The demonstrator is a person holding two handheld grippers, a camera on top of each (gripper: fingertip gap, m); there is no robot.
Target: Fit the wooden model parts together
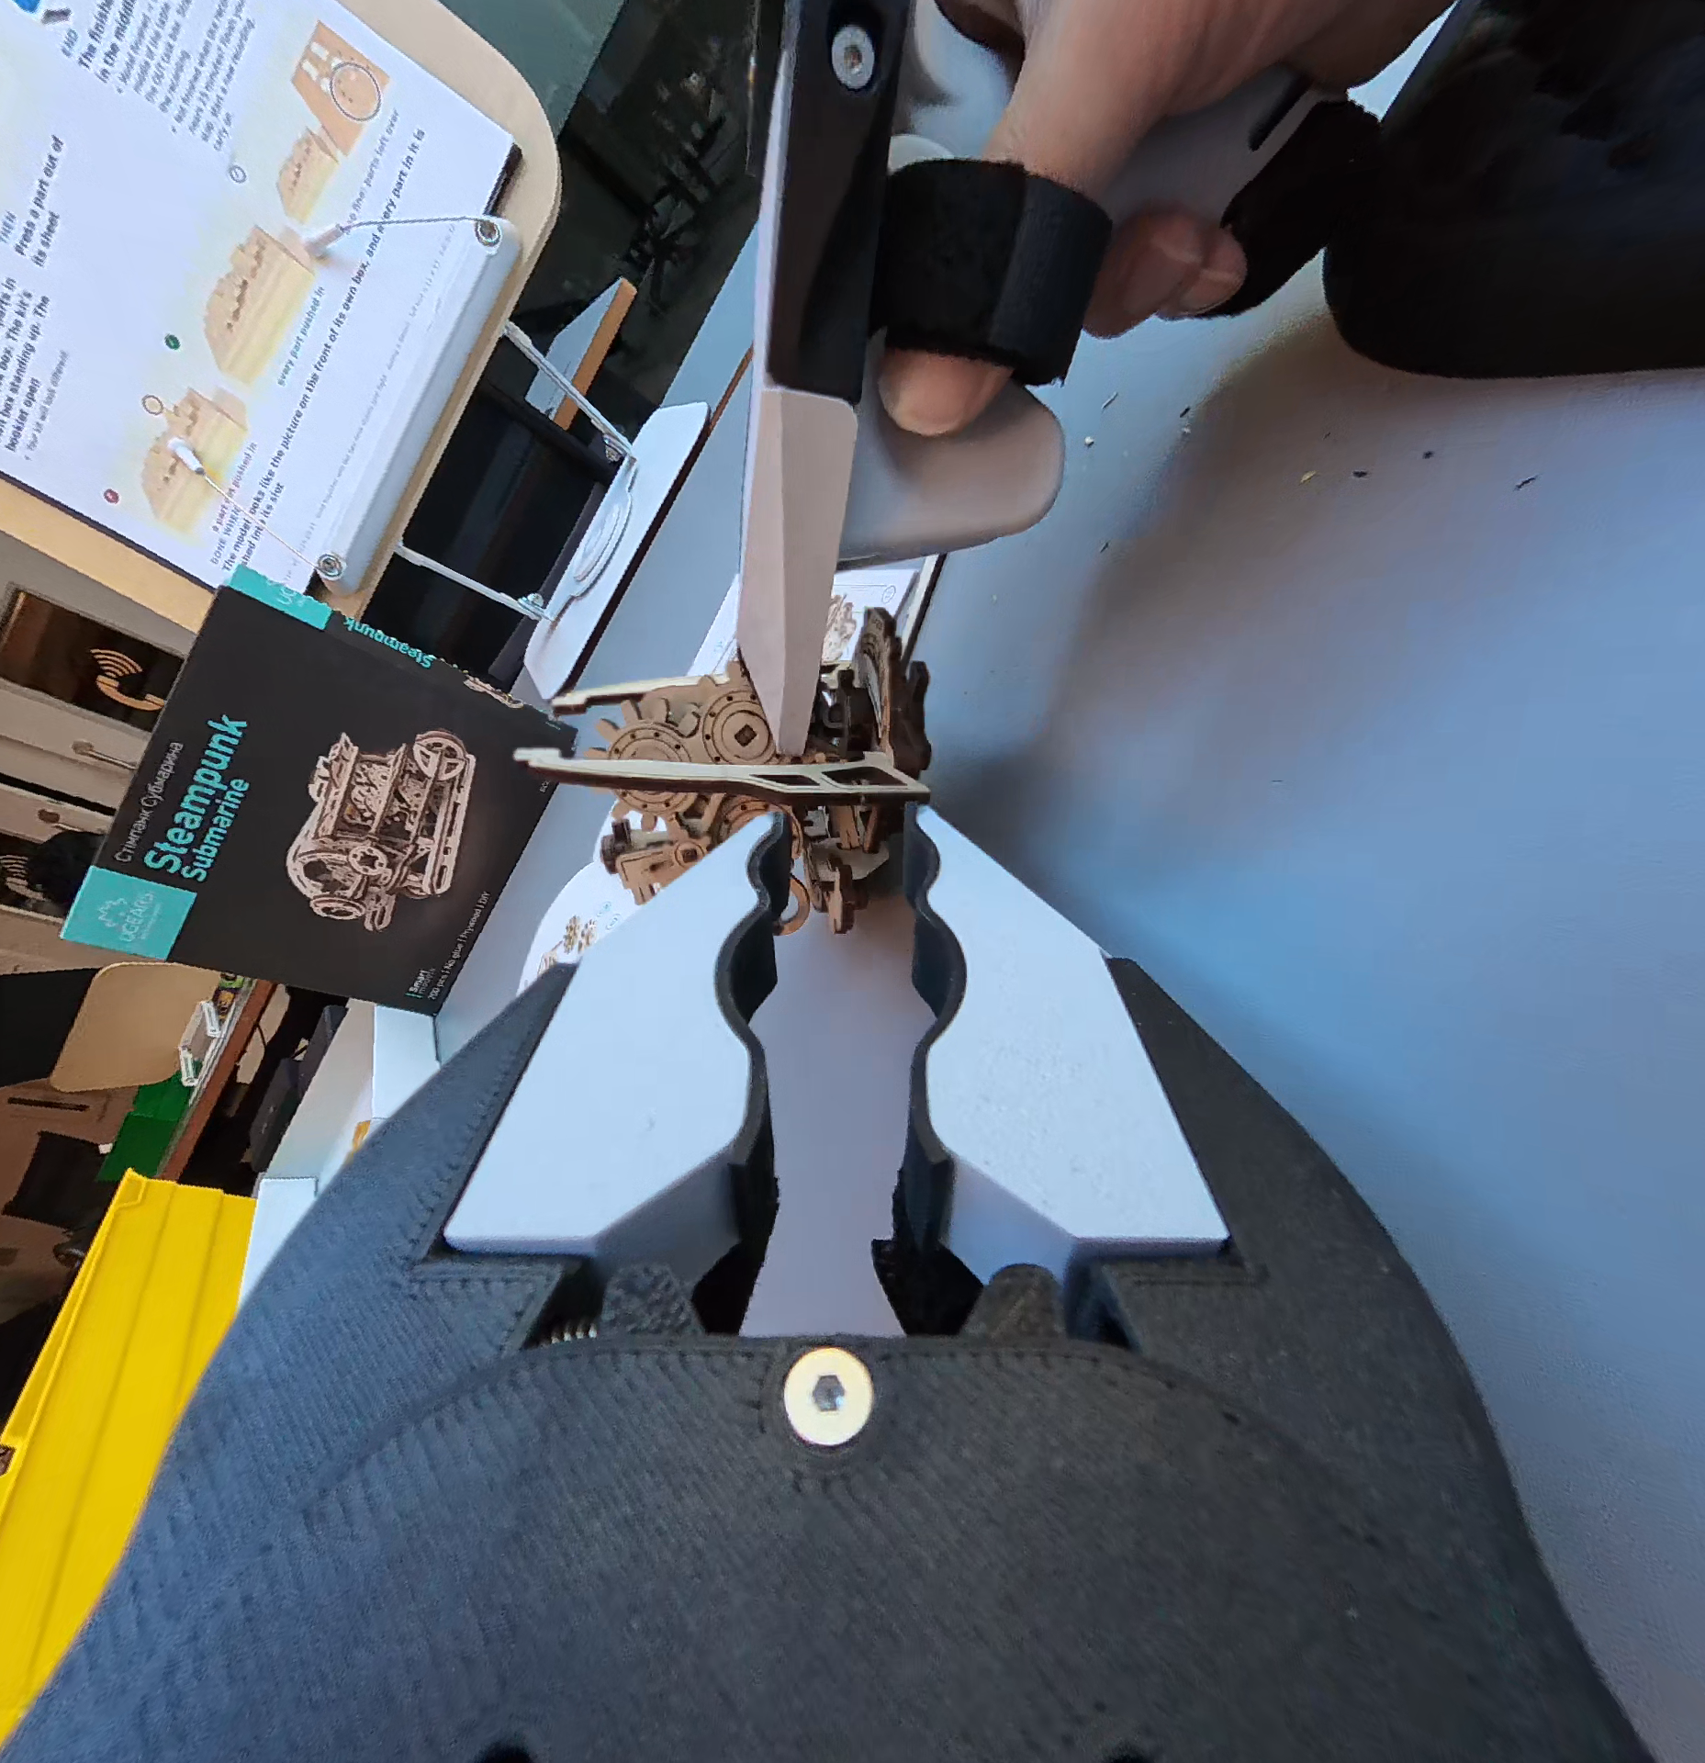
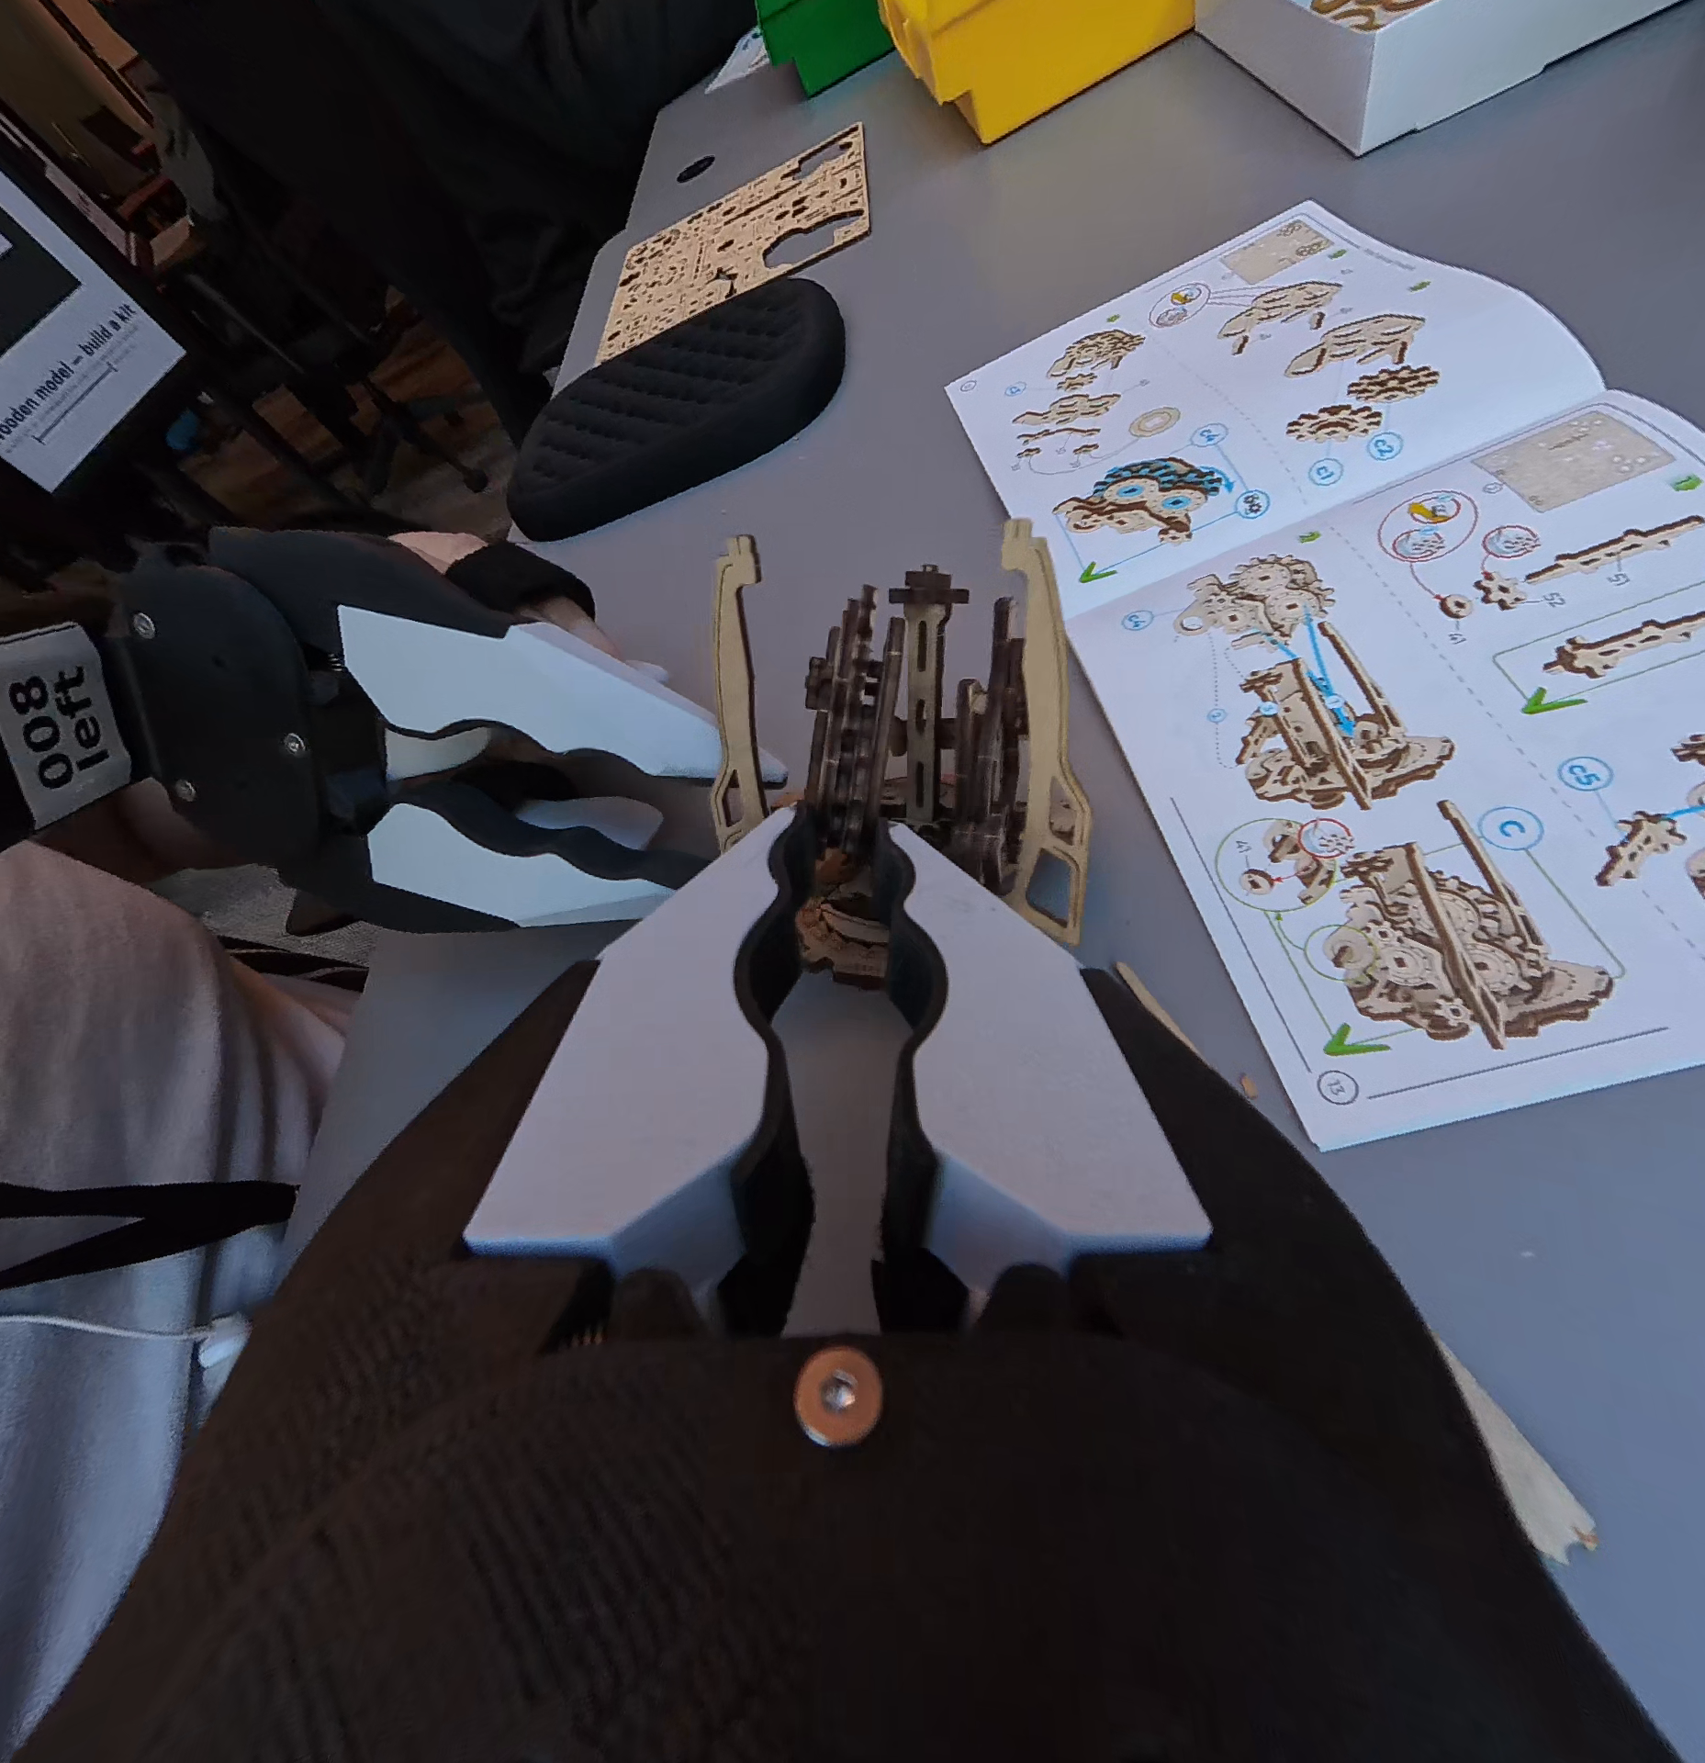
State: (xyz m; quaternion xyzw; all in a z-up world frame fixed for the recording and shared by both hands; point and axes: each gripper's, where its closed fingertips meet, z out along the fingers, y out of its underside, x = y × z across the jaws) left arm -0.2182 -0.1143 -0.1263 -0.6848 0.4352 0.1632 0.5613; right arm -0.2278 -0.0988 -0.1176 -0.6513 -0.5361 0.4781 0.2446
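Observation:
The wooden model [image 2: 925,687] is a cluster of gears between two pale side plates, standing on the grey table [image 2: 1401,1336]. My right gripper [image 2: 845,838] is shut on the gear pack at the model's near end. My left gripper [image 2: 731,817] comes in from the left, jaws open, with its upper fingertip against the left side plate. In the left wrist view the model [image 1: 696,735] lies just past my open left gripper [image 1: 848,828], and one of the right gripper's fingers [image 1: 781,572] reaches down between the side plates. A hand holds that gripper.
An open instruction booklet [image 2: 1354,668] lies to the right of the model. A punched wooden parts sheet [image 2: 734,238] and a black padded oval [image 2: 676,410] lie behind it. Yellow [image 2: 1020,57] and green bins and a white box [image 2: 1449,67] stand at the back. The dark kit box [image 1: 314,801] stands nearby. Left and right tips are no more than a few centimetres apart.

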